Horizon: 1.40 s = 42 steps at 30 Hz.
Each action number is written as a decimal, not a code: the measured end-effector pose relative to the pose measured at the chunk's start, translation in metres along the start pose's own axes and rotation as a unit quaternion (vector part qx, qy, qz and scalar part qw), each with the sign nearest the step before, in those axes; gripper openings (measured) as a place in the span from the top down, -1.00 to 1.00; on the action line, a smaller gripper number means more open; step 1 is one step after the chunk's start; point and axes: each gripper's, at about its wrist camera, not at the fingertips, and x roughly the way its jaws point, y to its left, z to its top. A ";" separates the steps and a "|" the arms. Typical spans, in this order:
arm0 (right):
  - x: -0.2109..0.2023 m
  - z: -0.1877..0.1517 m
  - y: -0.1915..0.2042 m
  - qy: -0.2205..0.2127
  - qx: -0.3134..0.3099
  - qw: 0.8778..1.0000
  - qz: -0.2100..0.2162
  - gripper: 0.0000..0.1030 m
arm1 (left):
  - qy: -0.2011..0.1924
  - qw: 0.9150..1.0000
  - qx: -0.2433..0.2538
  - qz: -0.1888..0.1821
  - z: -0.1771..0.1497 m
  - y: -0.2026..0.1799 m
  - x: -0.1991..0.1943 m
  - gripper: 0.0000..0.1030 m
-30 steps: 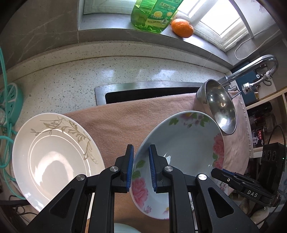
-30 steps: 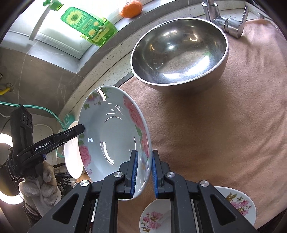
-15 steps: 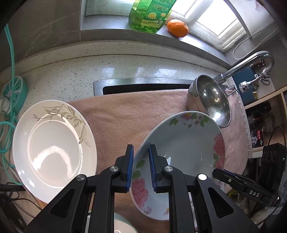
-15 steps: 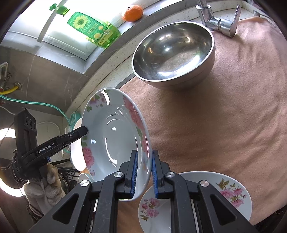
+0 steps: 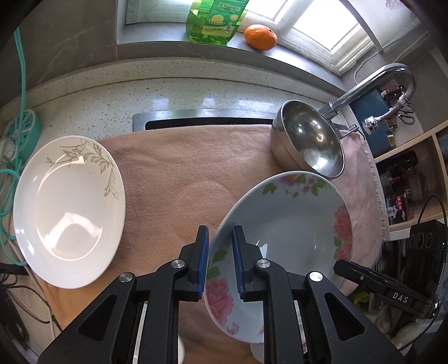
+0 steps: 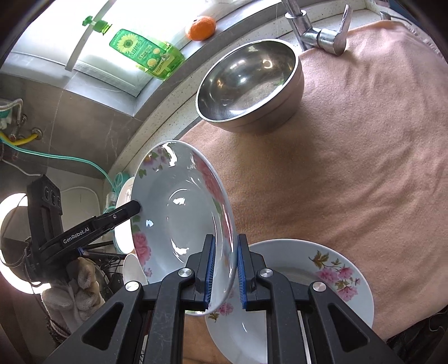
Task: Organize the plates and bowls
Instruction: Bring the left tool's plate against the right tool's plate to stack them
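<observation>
A pale blue deep plate with pink flowers (image 5: pixel 285 224) (image 6: pixel 179 212) hangs tilted above the pink cloth, held from both sides. My left gripper (image 5: pixel 219 238) is shut on its left rim; its tip (image 6: pixel 135 207) shows in the right wrist view. My right gripper (image 6: pixel 225 246) is shut on the opposite rim, seen as a black tip (image 5: pixel 340 266) in the left wrist view. A white plate with a grey leaf pattern (image 5: pixel 67 210) lies at the left. A second flowered plate (image 6: pixel 308 294) lies on the cloth under the right gripper. A steel bowl (image 5: pixel 310 142) (image 6: pixel 249 84) stands near the faucet.
The pink cloth (image 5: pixel 182 168) covers the sink, with a dark strip of sink (image 5: pixel 201 121) showing behind. A faucet (image 6: pixel 316 33), a green detergent bottle (image 5: pixel 215 19) and an orange (image 5: pixel 260 36) stand at the back. Teal cables (image 5: pixel 11 156) lie left. A gloved hand (image 6: pixel 72 294) holds the left gripper.
Both grippers, still clamped on the flowered plate, have drawn back and slightly up. The steel bowl and leaf plate look farther off, and the second flowered plate has come into fuller view below.
</observation>
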 end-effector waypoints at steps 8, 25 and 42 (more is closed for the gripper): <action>-0.016 -0.014 -0.012 -0.003 -0.007 1.000 0.000 0.74 | 0.006 1.000 -0.012 -0.008 -0.025 -0.011 0.005 0.71; -0.026 -0.047 -0.050 0.015 0.000 1.000 0.001 0.74 | 0.018 1.000 -0.022 -0.010 -0.065 -0.034 0.014 0.71; -0.036 -0.065 -0.083 0.025 0.004 1.000 -0.010 0.77 | 0.031 0.999 -0.017 -0.018 -0.089 -0.055 0.027 0.71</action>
